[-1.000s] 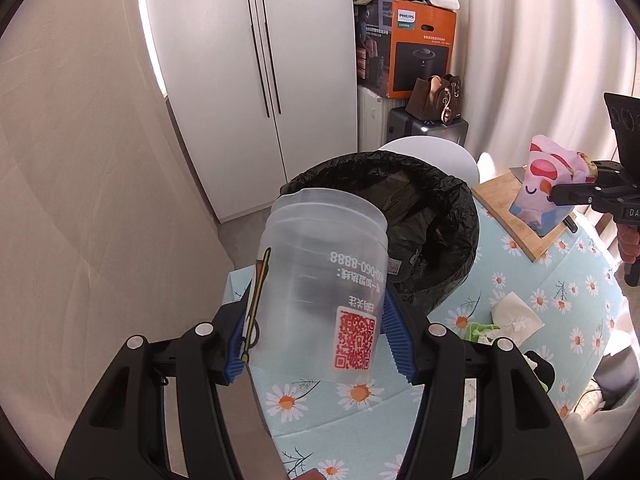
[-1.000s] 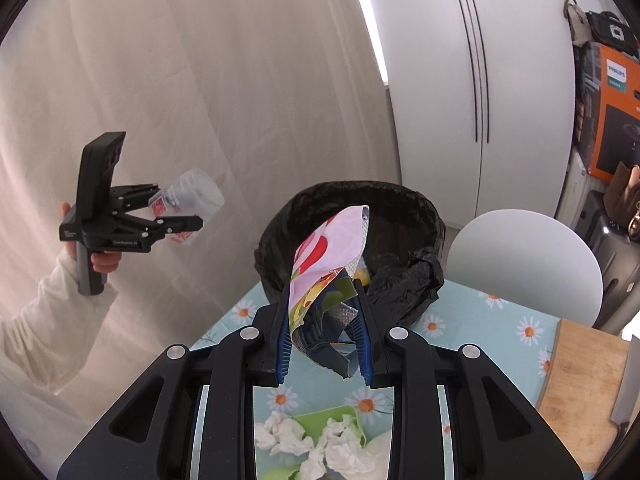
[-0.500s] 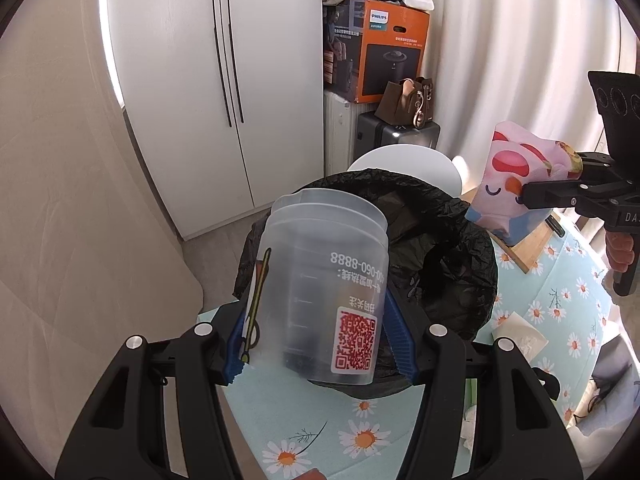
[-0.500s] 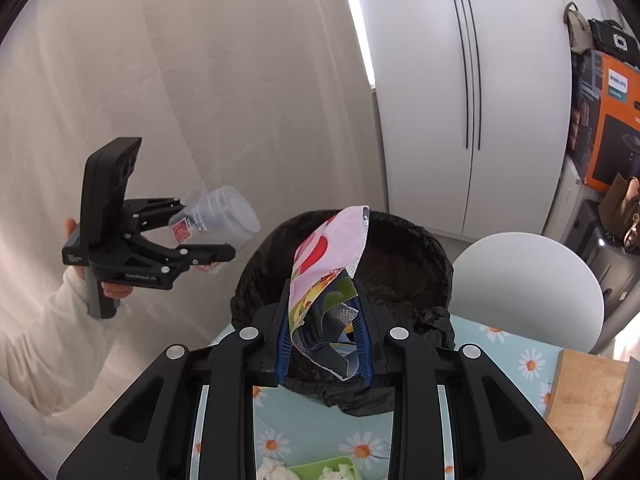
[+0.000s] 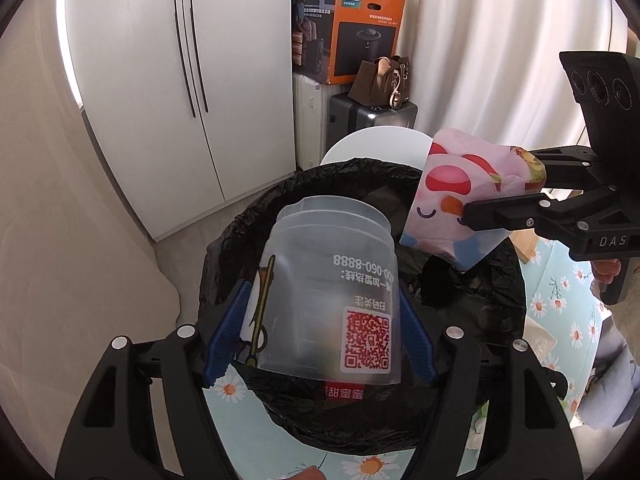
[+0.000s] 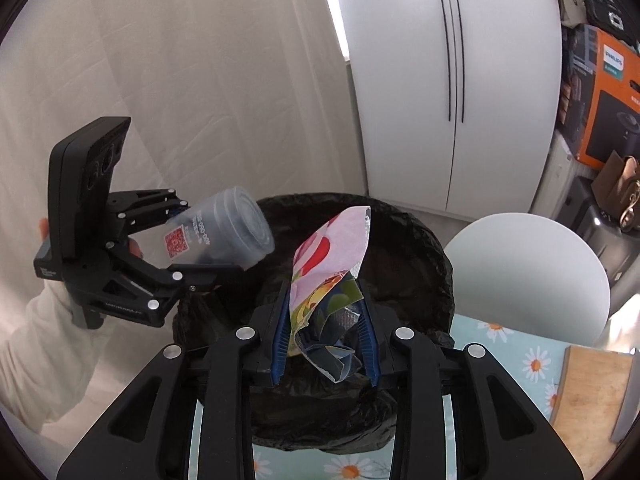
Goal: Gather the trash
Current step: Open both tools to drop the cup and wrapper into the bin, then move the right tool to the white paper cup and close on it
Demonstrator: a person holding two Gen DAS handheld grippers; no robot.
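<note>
the left tool (image 5: 318, 344) squeezes a clear plastic cup (image 5: 328, 292) between its blue pads (image 5: 222, 336). the cup has a red square code sticker and white numbers on it, and it points bottom-first away from the tool. it hangs over the near side of the open bin bag. in the right wrist view the same left tool (image 6: 208, 248) holds the cup (image 6: 224, 232) tilted over the left rim of the bag.

the right tool (image 6: 324, 340) is closed on a pink snack wrapper (image 6: 332, 264). the wrapper has red and green pictures and a crumpled shiny end that hangs down between the pads. it sticks up over the near rim of the bag. in the left wrist view the right tool (image 5: 492, 200) holds the wrapper (image 5: 464, 196) over the right rim.

the black trash bag (image 5: 472, 300) sits wide open on the desk (image 5: 560, 300), which has a light blue cloth with daisies. at the right edge of the desk lies a wooden board (image 6: 592, 396).

past the bag is a round white chair back (image 6: 528, 272). farther off stand white cupboard doors (image 5: 176, 80), an orange box (image 5: 360, 28), a brown handbag (image 5: 380, 80) and white curtains (image 5: 500, 48).
</note>
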